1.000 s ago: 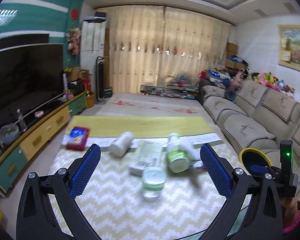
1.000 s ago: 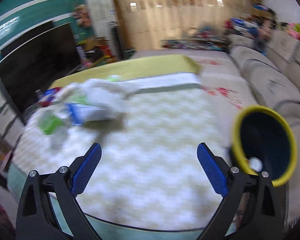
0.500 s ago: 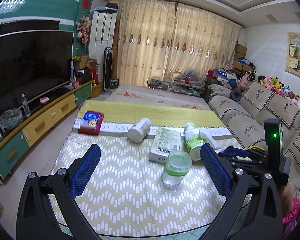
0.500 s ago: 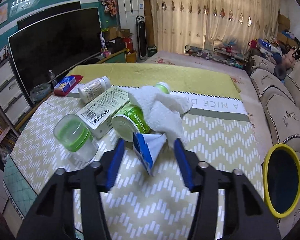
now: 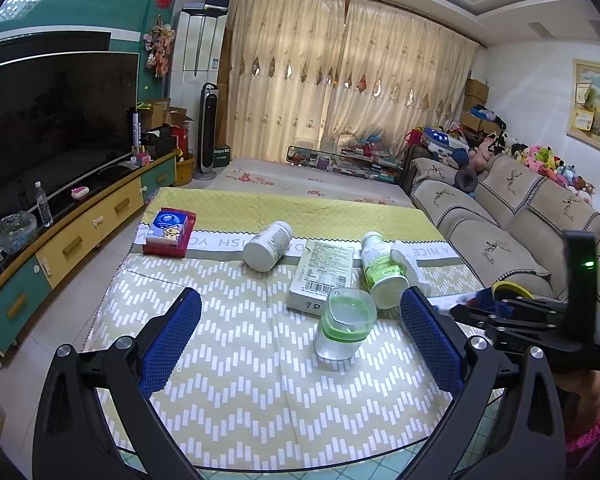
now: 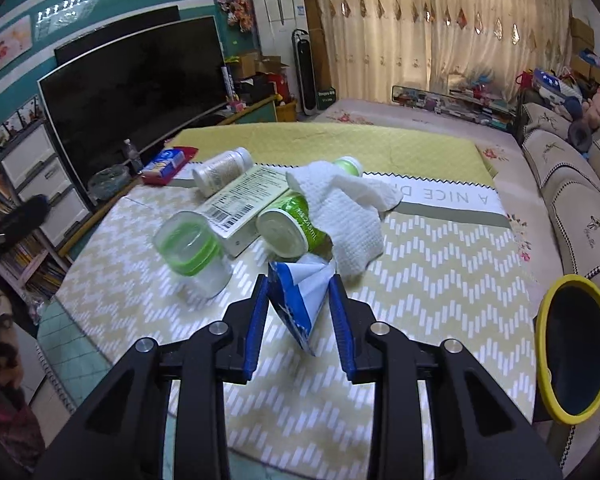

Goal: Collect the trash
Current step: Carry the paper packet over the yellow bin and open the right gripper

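Covering most of the lower half of both frames, the bench (image 5: 236, 360) carries a yellow-and-white zigzag cloth with the trash items grouped at frame centre. At the right edge of the right wrist view, a yellow-rimmed bin (image 6: 576, 348) stands beside the bench, near the sofa (image 5: 500, 220).

Left hand-held gripper (image 5: 300, 336): jaws spread wide, nothing between them, positioned over the near part of the bench. Right hand-held gripper (image 6: 300, 320): jaws closed on a blue-and-white wrapper (image 6: 300, 300), which is pinched between the blue pads at lower centre of the right wrist view.

Items on the bench, in descending size:
- Flat carton (image 5: 324, 276) with a barcode label, lying at centre.
- White crumpled tissue (image 6: 344, 212), draped over the green bottle.
- Green bottle (image 5: 380, 272), on its side, touching the carton.
- White bottle (image 5: 268, 244), on its side, left of the carton.
- Clear jar (image 5: 346, 328) with a green band, upright, just in front of the carton.
- Red-and-blue pack (image 5: 170, 230), at the left edge of the bench, well apart from the rest.
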